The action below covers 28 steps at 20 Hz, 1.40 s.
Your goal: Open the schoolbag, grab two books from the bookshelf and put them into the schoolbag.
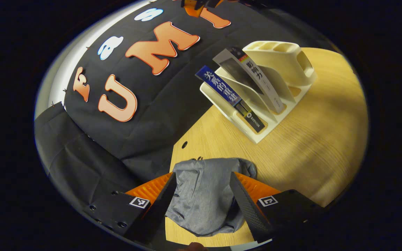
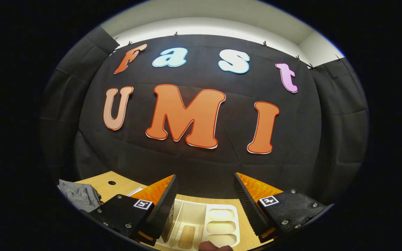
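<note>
A light wooden table with a small round hole meets the black cloth wall; a pale ceiling glows above.

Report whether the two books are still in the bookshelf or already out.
Still in. Both books stand slanted in separate slots of the cream bookshelf; neither gripper holds one.

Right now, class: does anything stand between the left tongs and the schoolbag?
Nothing visible does. The left tongs are open with the grey schoolbag lying between their fingers on the table.
</note>
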### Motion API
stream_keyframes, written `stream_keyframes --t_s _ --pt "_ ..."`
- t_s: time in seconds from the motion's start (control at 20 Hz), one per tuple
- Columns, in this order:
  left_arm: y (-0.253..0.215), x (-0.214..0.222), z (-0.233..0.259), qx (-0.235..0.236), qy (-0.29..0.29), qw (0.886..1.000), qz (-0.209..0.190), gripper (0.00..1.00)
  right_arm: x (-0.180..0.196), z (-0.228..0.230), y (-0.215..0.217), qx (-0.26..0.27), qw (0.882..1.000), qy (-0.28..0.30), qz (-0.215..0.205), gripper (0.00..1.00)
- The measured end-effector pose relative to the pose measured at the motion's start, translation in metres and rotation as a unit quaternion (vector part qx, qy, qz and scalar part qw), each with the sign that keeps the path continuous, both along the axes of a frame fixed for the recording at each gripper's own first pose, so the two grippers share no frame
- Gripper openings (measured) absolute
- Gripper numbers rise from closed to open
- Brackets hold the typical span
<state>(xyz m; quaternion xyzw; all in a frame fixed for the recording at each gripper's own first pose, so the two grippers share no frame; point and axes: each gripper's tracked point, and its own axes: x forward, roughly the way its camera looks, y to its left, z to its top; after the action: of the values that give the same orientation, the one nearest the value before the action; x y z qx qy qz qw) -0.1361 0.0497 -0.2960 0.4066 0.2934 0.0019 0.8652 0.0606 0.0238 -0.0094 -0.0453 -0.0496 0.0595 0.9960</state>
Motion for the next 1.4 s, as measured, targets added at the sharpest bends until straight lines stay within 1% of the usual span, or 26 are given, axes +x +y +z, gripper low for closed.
stream_keyframes --t_s 0.15,0.4,0.5,0.7,0.9,1.05,1.1,1.15,1.2,1.25,1.3,1.35,1.4 --pt "0.008 -0.012 -0.02 0.017 0.025 0.999 0.016 0.97 0.001 0.004 0.0 -0.008 1.0 -0.01 0.004 0.95" --pt "0.028 -0.025 -0.047 0.056 0.053 0.997 0.028 0.96 0.001 0.015 -0.006 -0.015 0.999 -0.031 0.007 0.94" --pt "0.034 -0.025 -0.045 0.082 0.043 0.995 0.026 0.96 0.001 0.015 -0.011 -0.013 0.999 -0.031 0.003 0.94" --pt "0.043 -0.02 -0.032 0.107 0.014 0.994 0.036 0.95 0.001 0.014 -0.017 -0.012 0.999 -0.031 -0.005 0.95" --pt "0.053 -0.003 -0.011 0.113 -0.01 0.992 0.047 0.92 0.001 0.014 -0.019 -0.005 1.0 -0.026 -0.005 0.94" --pt "0.065 0.006 -0.023 0.099 0.013 0.993 0.061 0.9 0.0 0.009 -0.015 -0.004 1.0 -0.017 0.004 0.94" --pt "0.067 0.008 -0.031 0.094 0.027 0.993 0.059 0.86 -0.002 0.007 -0.009 -0.004 1.0 -0.012 0.009 0.95" --pt "0.068 0.01 -0.036 0.089 0.035 0.994 0.056 0.86 -0.004 0.004 -0.004 -0.005 1.0 -0.007 0.014 0.95" --pt "0.069 0.013 -0.039 0.083 0.042 0.994 0.054 0.77 -0.007 0.001 -0.001 -0.008 1.0 -0.002 0.017 0.95" --pt "0.07 0.014 -0.04 0.076 0.048 0.995 0.05 0.71 -0.01 -0.001 0.002 -0.012 1.0 0.002 0.021 0.95" --pt "0.068 0.014 -0.042 0.069 0.053 0.995 0.047 0.51 -0.014 -0.002 0.004 -0.014 1.0 0.005 0.023 0.95" --pt "0.068 0.015 -0.044 0.058 0.062 0.996 0.041 0.58 -0.017 -0.002 0.006 -0.016 1.0 0.008 0.023 0.95" --pt "0.066 0.015 -0.047 0.048 0.073 0.996 0.035 0.48 -0.019 -0.004 0.007 -0.017 1.0 0.011 0.021 0.95"
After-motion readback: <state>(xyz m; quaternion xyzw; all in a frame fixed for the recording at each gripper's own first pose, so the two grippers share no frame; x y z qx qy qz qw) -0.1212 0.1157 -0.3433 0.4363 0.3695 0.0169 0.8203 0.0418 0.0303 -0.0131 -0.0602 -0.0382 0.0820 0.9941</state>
